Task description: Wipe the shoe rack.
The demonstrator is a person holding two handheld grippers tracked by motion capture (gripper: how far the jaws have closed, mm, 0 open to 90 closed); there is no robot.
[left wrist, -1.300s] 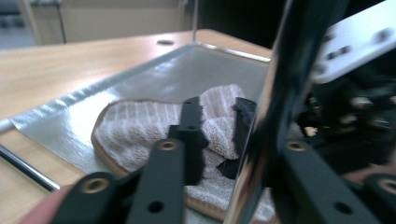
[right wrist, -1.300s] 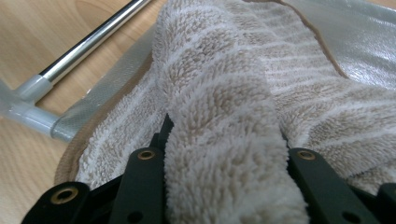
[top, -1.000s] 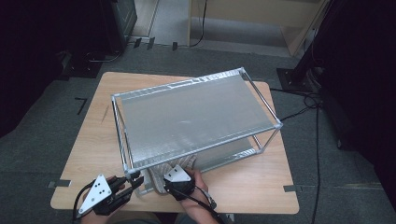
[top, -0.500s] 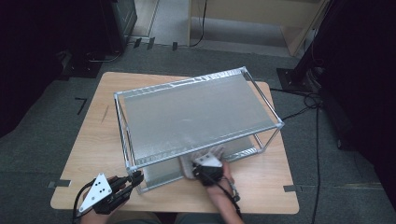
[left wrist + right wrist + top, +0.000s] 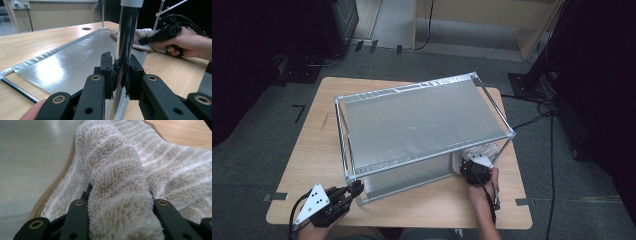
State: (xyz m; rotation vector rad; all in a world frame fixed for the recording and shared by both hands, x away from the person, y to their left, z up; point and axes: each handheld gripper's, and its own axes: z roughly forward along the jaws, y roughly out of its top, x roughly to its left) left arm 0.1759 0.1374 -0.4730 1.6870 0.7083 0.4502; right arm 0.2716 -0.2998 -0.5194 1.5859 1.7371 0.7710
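Note:
A two-level metal rack (image 5: pixel 422 125) stands on the wooden table (image 5: pixel 312 145). My left gripper (image 5: pixel 357 187) (image 5: pixel 121 72) is shut on the rack's shiny front-left post (image 5: pixel 126 37), its pads pressed against both sides. My right gripper (image 5: pixel 469 167) (image 5: pixel 120 197) is shut on a bunched beige striped towel (image 5: pixel 117 170). It holds the towel (image 5: pixel 477 152) at the front right end of the lower shelf (image 5: pixel 75 57). The left gripper view shows that hand, the right gripper (image 5: pixel 162 33) and the towel (image 5: pixel 145 35) beyond the post.
The rack's top shelf covers most of the table's middle. Bare wood runs along the left side and the front edge. Cables (image 5: pixel 537 115) lie on the grey floor to the right, and dark equipment stands behind the table.
My right hand has slid the towel rightward along the rack's front, from near the left gripper to the right end. The left gripper has stayed at the post.

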